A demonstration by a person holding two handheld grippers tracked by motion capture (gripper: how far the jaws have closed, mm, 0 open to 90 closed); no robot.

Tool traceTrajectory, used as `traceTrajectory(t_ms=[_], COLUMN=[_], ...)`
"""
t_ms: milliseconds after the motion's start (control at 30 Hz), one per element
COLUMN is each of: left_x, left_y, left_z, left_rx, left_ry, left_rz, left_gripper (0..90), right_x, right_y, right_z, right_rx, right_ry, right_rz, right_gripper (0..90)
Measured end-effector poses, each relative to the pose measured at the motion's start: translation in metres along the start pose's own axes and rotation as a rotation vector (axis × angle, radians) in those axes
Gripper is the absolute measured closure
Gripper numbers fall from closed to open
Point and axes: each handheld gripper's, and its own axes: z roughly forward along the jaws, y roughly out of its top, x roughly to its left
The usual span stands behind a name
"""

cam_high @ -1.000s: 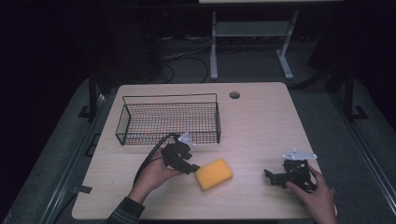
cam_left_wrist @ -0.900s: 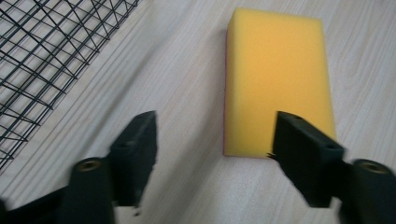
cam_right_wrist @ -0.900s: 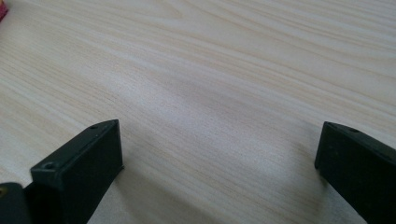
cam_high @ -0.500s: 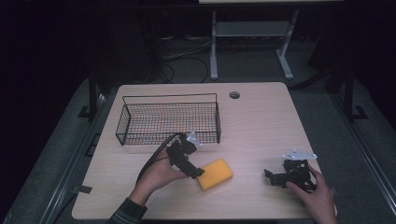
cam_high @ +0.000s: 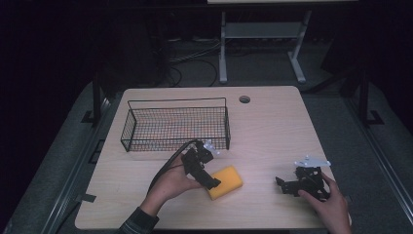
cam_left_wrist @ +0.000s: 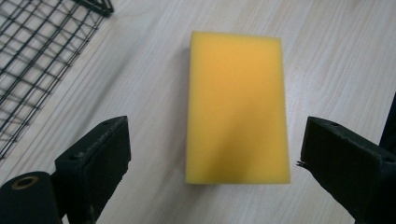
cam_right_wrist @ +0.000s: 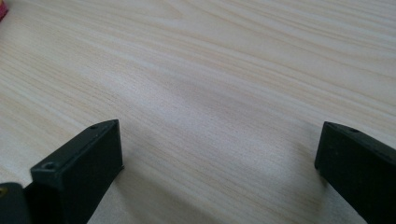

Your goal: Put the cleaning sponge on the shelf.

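From my high view the left claw [cam_high: 210, 182] covers the sponge's [cam_high: 228, 182] near corner; basket [cam_left_wrist: 32, 60] cut off in its own view.

Left hand [cam_high: 170, 184] enters from near edge, left of centre, forearm angled up and right. Left gripper [cam_high: 212, 183] tilted down and right, cable looping back over wrist. Jaws just been opening, now stand wide, nothing pressed between pads. Right hand [cam_high: 330, 207] at near right corner. Right gripper [cam_high: 282, 184] lies low and level, pointing left, grey plate on top. Jaws spread wide, pads bare.
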Motion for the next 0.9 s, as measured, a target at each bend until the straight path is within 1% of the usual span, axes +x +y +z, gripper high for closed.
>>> traceTrajectory(t_ms=[67,100,167,267,333,433,467,600,633,667,700,900], left_x=[-0.002,-0.004,-0.006,-0.008,-0.01,-0.012,-0.013,-0.014,-0.014,-0.014,-0.015,-0.015], left_y=[0.002,0.004,0.006,0.009,0.012,0.014,0.015,0.017,0.018,0.018,0.019,0.02], left_z=[0.003,0.005,0.008,0.012,0.018,0.023,0.025,0.029,0.034,0.034,0.038,0.05], left_rx=[0.002,0.012,0.014,0.018,0.035,0.05,0.045,0.06,0.072,0.072,0.08,0.11], left_ry=[-0.003,-0.007,-0.011,-0.016,-0.018,-0.016,-0.011,-0.007,-0.005,-0.005,-0.006,0.0], left_rz=[0.001,0.007,0.014,0.014,0.025,0.033,0.031,0.039,0.042,0.042,0.043,0.053], left_gripper=[7.9,7.9,7.9,7.9,7.9,7.9,7.9,7.9,7.9,7.9,7.9,8.0], right_x=[0.0,0.0,0.0,0.0,0.0,0.0,0.0,0.0,0.0,0.0,0.0,0.0], right_y=[0.0,0.0,0.0,0.0,0.0,0.0,0.0,0.0,0.0,0.0,0.0,0.0], right_z=[0.0,0.0,0.0,0.0,0.0,0.0,0.0,0.0,0.0,0.0,0.0,0.0], right_rx=[0.0,0.0,0.0,0.0,0.0,0.001,0.0,0.001,0.001,0.001,0.001,0.0], right_ry=[0.0,0.0,0.0,0.0,0.0,0.0,0.0,0.0,0.0,0.0,0.0,0.0], right_rz=[0.001,0.0,-0.001,-0.001,-0.001,-0.001,-0.002,-0.001,-0.002,-0.002,-0.002,-0.002], right_gripper=[0.1,0.1,0.1,0.1,0.1,0.1,0.1,0.1,0.1,0.1,0.1,0.1])
